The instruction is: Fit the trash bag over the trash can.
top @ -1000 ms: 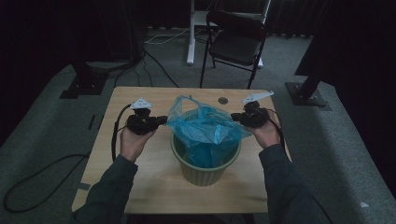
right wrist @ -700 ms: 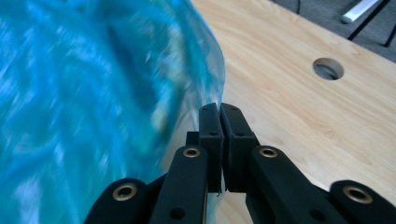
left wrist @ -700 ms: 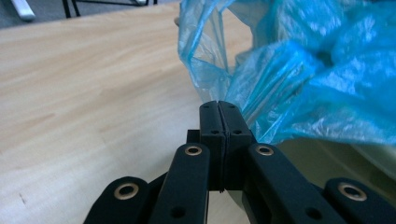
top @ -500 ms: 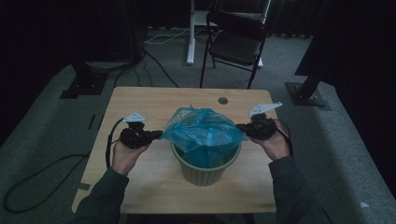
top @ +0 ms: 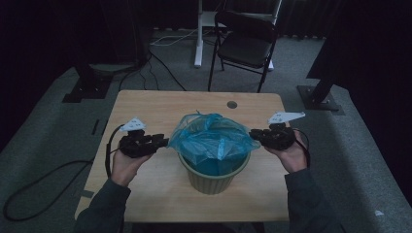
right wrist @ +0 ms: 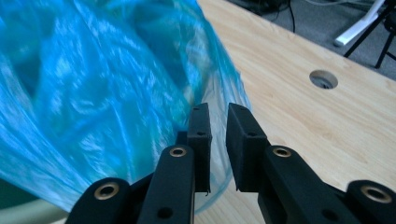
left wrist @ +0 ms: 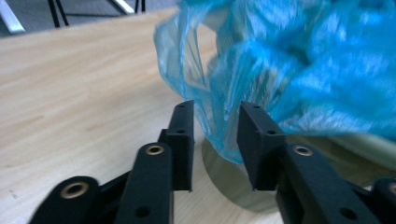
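Holding: a person's 2 hands grip 2 tools at either side of a blue bag (top: 212, 140) that lines a green bin (top: 212, 175).
Bin: stands at the centre of the high view, on the near half of the desk (top: 160, 109); its pale green wall shows below the bag.
Bag: crumpled and puffed above the bin's rim, spilling a little over the left and right edges; translucent blue film.
Left tool (top: 163, 142): centre left of the high view, pointing right at the bag's left edge; its jaws have just been opening.
Left tool, own view (left wrist: 215, 137): jaws stand moderately apart, a fold of bag film hangs in the gap; the pads do not press on it.
Right tool (top: 253, 134): centre right of the high view, pointing left at the bag's right edge; its jaws have just been opening.
Right tool, own view (right wrist: 218, 140): jaws stand narrowly apart; the gap looks empty, and the bag's edge lies just left of and behind the left jaw.
Desk hole (top: 231, 104): upper middle of the desk, beyond the bin.
Chair (top: 245, 46): top centre of the high view, on the floor behind the desk.
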`<move>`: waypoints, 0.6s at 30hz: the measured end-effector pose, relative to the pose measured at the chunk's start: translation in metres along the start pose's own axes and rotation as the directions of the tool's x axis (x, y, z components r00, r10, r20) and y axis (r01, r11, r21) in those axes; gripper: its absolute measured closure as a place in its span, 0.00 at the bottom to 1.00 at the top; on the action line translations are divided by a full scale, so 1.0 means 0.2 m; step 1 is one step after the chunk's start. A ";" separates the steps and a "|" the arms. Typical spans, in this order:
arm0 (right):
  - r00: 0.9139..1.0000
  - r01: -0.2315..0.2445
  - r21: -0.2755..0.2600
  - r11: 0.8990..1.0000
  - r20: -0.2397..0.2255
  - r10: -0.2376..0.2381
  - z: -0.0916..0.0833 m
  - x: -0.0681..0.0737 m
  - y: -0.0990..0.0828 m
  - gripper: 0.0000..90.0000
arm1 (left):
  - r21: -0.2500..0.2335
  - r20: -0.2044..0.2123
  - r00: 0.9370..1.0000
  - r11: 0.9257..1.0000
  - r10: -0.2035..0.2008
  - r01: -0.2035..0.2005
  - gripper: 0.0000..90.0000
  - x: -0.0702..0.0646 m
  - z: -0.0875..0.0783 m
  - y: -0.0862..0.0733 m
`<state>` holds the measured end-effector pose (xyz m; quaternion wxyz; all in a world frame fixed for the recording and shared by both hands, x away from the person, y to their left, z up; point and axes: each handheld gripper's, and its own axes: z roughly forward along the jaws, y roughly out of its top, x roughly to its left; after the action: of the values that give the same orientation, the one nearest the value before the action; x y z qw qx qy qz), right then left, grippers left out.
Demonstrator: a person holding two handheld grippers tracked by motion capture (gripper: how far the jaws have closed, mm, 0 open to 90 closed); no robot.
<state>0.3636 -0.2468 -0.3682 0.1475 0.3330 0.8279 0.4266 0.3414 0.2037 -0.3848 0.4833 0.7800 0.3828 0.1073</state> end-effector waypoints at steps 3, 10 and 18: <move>1.000 -0.006 -0.029 1.000 -0.002 0.006 -0.02 0.00 0.01 0.85 | -0.026 0.008 1.000 1.000 -0.007 0.007 0.67 0.01 -0.02 0.02; 0.999 0.001 -0.027 1.000 -0.034 -0.002 -0.04 0.03 0.00 0.83 | 0.022 0.061 0.998 0.999 0.030 -0.032 0.61 -0.03 0.02 0.02; 0.996 0.000 -0.017 1.000 -0.090 -0.001 -0.07 0.05 -0.05 0.84 | 0.070 0.135 0.989 0.995 0.067 -0.077 0.62 -0.08 0.06 -0.03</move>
<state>0.3450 -0.2522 -0.3683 0.1131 0.3121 0.8300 0.4482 0.3338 0.1850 -0.3919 0.4739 0.8163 0.3251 0.0582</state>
